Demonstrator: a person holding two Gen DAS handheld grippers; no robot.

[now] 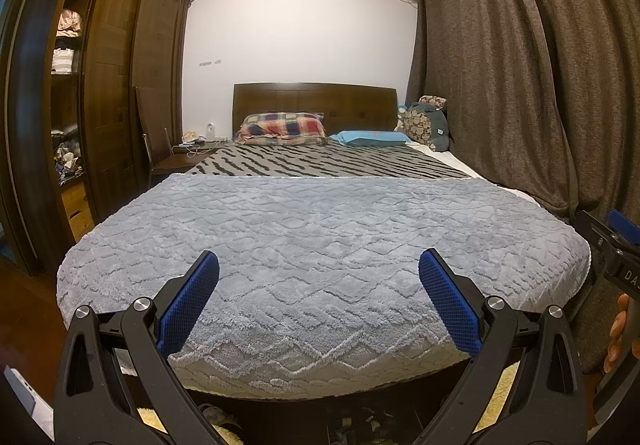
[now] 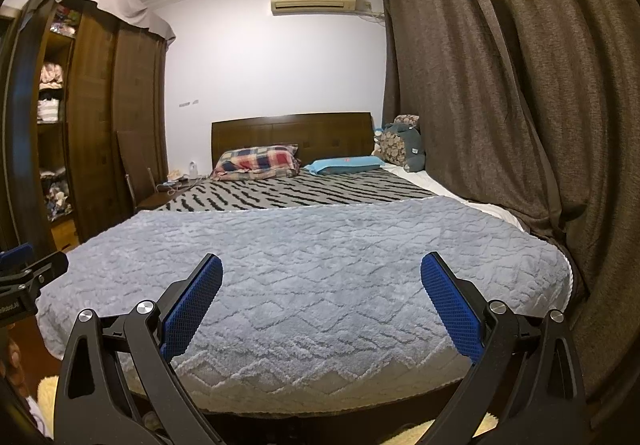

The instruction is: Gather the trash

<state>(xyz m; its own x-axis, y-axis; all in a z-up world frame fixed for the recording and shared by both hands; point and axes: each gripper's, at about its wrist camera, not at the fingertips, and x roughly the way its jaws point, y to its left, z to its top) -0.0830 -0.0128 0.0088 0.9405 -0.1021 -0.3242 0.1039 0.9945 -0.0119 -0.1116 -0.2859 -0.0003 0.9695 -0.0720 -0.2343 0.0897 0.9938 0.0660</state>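
Note:
No trash shows in either view. My left gripper [image 1: 319,269] stands open over the foot of a bed, its blue pads [image 1: 188,305] wide apart with nothing between them. My right gripper [image 2: 321,271] is open too, held over the same grey fleece blanket [image 2: 312,265], also seen in the left wrist view as the blanket [image 1: 320,229]. The right gripper's body [image 1: 616,245] shows at the right edge of the left wrist view, with a hand [image 1: 618,329] on it. The left gripper's body [image 2: 24,281] shows at the left edge of the right wrist view.
A striped sheet [image 1: 328,161], a plaid pillow [image 1: 282,127], a blue pillow [image 1: 374,137] and a plush toy [image 1: 426,121] lie toward the headboard [image 1: 314,97]. A wardrobe [image 1: 108,85] stands left, a cluttered bedside table [image 1: 192,149] beside it, brown curtains [image 1: 520,65] right. Slippers [image 1: 218,417] lie under the bed's foot.

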